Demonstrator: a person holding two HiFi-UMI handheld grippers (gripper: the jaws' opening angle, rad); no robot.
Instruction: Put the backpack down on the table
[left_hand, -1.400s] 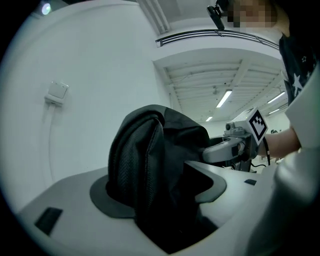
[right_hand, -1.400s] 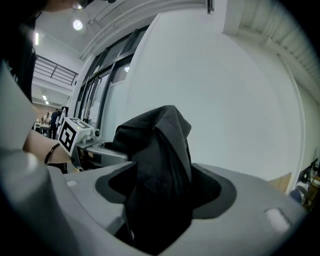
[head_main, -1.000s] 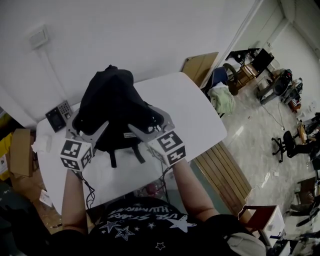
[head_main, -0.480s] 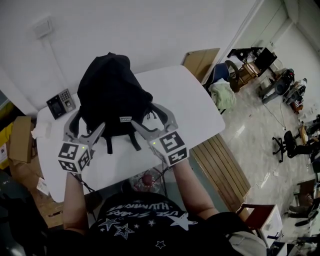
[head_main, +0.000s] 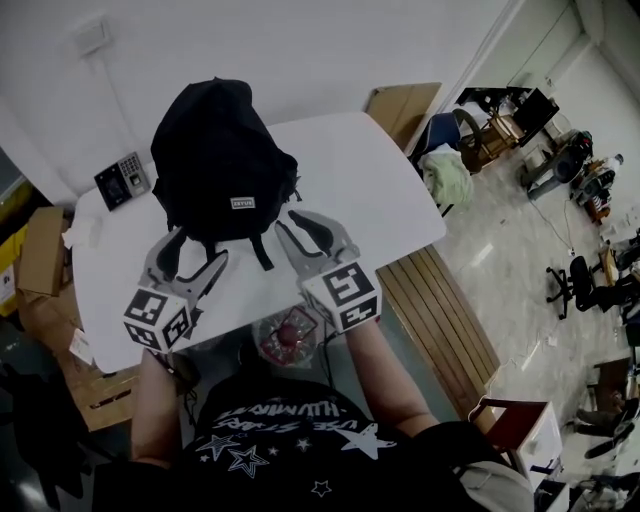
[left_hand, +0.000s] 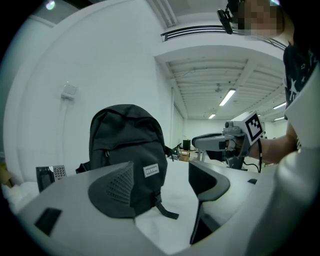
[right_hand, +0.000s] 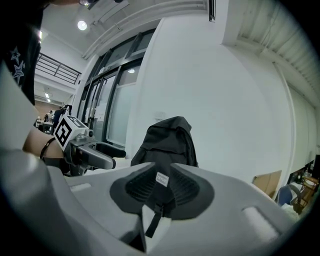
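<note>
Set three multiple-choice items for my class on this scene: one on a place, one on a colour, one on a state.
1. Where is the backpack?
A. On the floor
B. On the table
C. On a chair

2. What colour is the backpack?
A. Red
B. White
C. Black

3. How does the backpack sit?
A. Standing upright
B. Lying flat on its back
C. Turned upside down

Answers:
1. B: in the head view the backpack rests on the white table.
2. C: it shows black in all three views, with only a small pale label on its front.
3. A: both gripper views show it standing tall, its rounded top up and its straps trailing onto the table at its base.
</note>
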